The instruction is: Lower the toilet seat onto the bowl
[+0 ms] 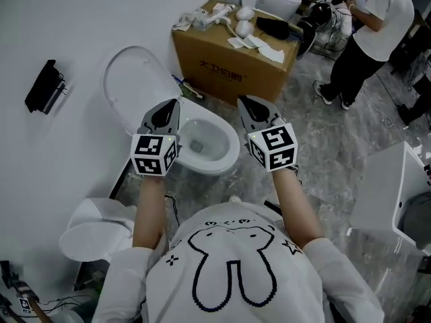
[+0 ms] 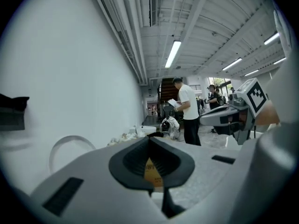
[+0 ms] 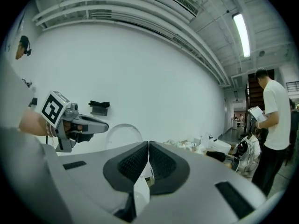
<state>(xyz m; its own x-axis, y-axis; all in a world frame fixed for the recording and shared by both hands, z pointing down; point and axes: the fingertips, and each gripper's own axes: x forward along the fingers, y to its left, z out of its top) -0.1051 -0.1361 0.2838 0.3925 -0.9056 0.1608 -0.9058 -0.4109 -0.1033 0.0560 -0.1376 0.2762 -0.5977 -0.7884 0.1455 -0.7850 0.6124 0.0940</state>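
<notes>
Grey floor [image 1: 323, 147]: one toilet [image 1: 232, 148], seat [image 1: 131, 79] raised; left gripper [image 1: 172, 109], right gripper [image 1: 246, 108] both closed, empty.

A cardboard box [image 1: 229, 73] topped with white clutter [image 1: 242, 20] sits against the wall [image 1: 67, 19], a person [image 1: 374, 32] stands nearby, and a black bracket [image 1: 44, 86] hangs on that wall.

Marbled grey floor [image 1: 337, 155] under toilet [image 1: 227, 155] and cardboard box [image 1: 229, 71]

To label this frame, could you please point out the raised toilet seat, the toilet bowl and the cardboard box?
raised toilet seat [image 1: 128, 79], head view, middle of its flat white face.
toilet bowl [image 1: 233, 148], head view, right side of the rim.
cardboard box [image 1: 232, 76], head view, printed front face.
</notes>
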